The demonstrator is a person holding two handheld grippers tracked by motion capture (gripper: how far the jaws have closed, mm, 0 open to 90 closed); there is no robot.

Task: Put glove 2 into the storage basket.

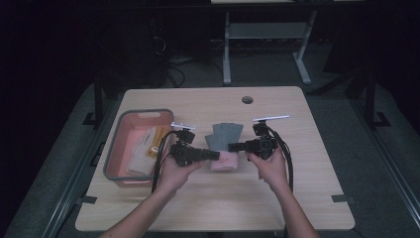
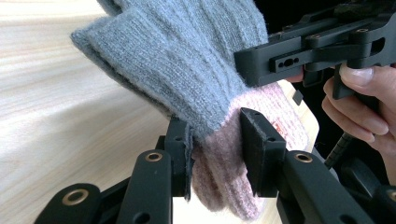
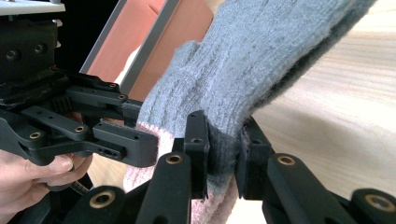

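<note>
A knitted glove (image 1: 225, 133), grey with a pink cuff (image 1: 224, 162), is held between both grippers near the middle of the wooden table (image 1: 213, 208). My left gripper (image 1: 215, 155) is shut on the cuff end from the left. In the left gripper view the glove (image 2: 187, 60) hangs between my left gripper's (image 2: 218, 156) jaws, with the pink cuff (image 2: 224, 177) pinched there. My right gripper (image 1: 233, 147) comes in from the right and is shut on the glove (image 3: 261, 60) where grey meets pink, as my right gripper's (image 3: 226, 156) jaws squeeze the fabric.
A salmon bin with a grey rim (image 1: 115, 148) stands at the table's left and holds pale gloves (image 1: 143, 146). A round cable hole (image 1: 247, 99) sits near the far edge. Behind the table are a desk frame's legs (image 1: 227, 54) and dark floor.
</note>
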